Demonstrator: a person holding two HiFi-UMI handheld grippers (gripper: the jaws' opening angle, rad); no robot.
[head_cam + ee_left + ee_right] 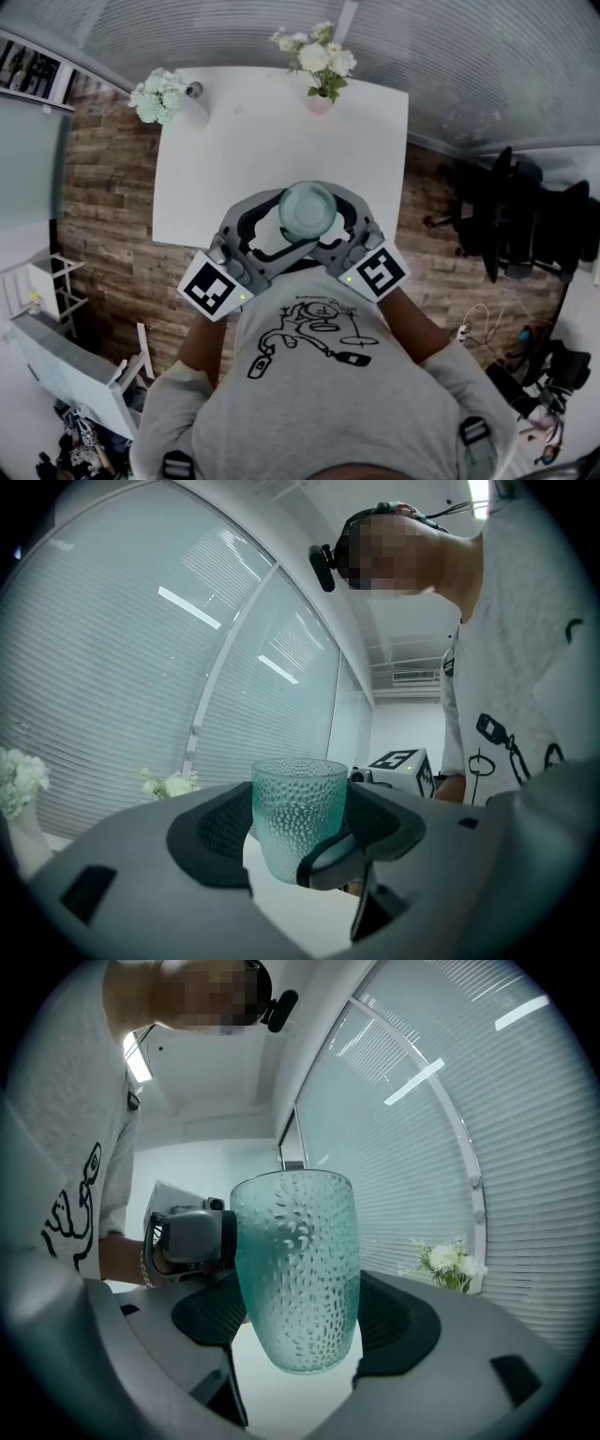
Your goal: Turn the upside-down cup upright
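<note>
left gripper (298, 825) and right gripper (300, 1318) fingers both clamp the dimpled teal cup (307, 211) upright above the white table (234, 150).

— Where's the cup (307, 211)?
— Between the jaws of the left gripper (279, 225) and the right gripper (330, 221), above the near edge of the table (234, 169).
— And behind it?
— One flower bunch (159, 94) at the far left corner, a second flower bunch (319, 61) along the far edge.

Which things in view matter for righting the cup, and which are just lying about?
Job: cup, gripped by left gripper and right gripper; white table.
Lying about: corner flowers, pink-vase flowers, black office chair.
</note>
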